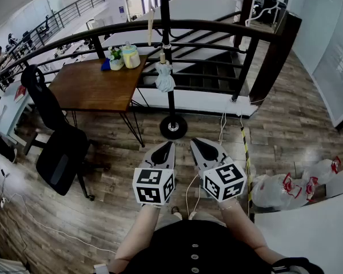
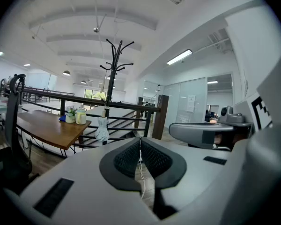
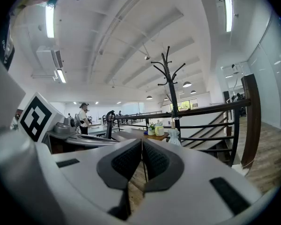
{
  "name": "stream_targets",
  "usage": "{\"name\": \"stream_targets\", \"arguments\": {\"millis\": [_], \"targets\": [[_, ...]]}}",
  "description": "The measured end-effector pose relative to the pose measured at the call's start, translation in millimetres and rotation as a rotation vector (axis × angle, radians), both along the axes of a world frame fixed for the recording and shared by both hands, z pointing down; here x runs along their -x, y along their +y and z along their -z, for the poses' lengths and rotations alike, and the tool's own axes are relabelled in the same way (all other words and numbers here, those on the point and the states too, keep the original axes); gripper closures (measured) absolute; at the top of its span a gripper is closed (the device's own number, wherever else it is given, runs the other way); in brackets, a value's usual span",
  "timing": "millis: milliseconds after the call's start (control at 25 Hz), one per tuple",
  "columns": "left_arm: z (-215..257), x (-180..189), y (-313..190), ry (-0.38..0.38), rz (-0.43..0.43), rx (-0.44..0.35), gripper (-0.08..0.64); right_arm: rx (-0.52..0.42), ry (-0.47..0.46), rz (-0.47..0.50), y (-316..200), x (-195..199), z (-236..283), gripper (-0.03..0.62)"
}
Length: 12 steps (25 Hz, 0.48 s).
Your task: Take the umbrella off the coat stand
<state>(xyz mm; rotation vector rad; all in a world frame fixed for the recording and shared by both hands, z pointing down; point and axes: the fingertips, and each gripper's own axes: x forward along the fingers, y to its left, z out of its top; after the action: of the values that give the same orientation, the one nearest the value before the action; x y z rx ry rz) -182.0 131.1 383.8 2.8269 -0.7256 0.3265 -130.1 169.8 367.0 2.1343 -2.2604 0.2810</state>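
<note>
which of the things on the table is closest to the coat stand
The pale yellow bottle, at the table corner next to the coat stand; the small flower pot and blue item sit farther left.

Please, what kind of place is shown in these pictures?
Probably an open office on an upper floor: a wooden desk with a black office chair, a railing above a staircase, and glass-walled rooms behind. A coat stand stands by the railing.

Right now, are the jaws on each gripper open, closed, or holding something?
Left gripper: jaws closed, holding nothing.
Right gripper: jaws closed, holding nothing.
</note>
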Motion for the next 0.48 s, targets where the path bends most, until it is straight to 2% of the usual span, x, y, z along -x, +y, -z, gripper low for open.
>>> {"name": "stream_targets", "arguments": {"millis": [320,480], "targets": [[1.6,-10.4,-2.5,0.01,0.008,-0.016,0.543,0.012,-0.006,-0.02,3.4,-13.9,-8.0,0.561],[2.5,-21.1,0.3,0.024,0.006,-0.02,0.543,-0.029,-0.04,-0.001,4.4,-25.8,-2.0,0.561]]}}
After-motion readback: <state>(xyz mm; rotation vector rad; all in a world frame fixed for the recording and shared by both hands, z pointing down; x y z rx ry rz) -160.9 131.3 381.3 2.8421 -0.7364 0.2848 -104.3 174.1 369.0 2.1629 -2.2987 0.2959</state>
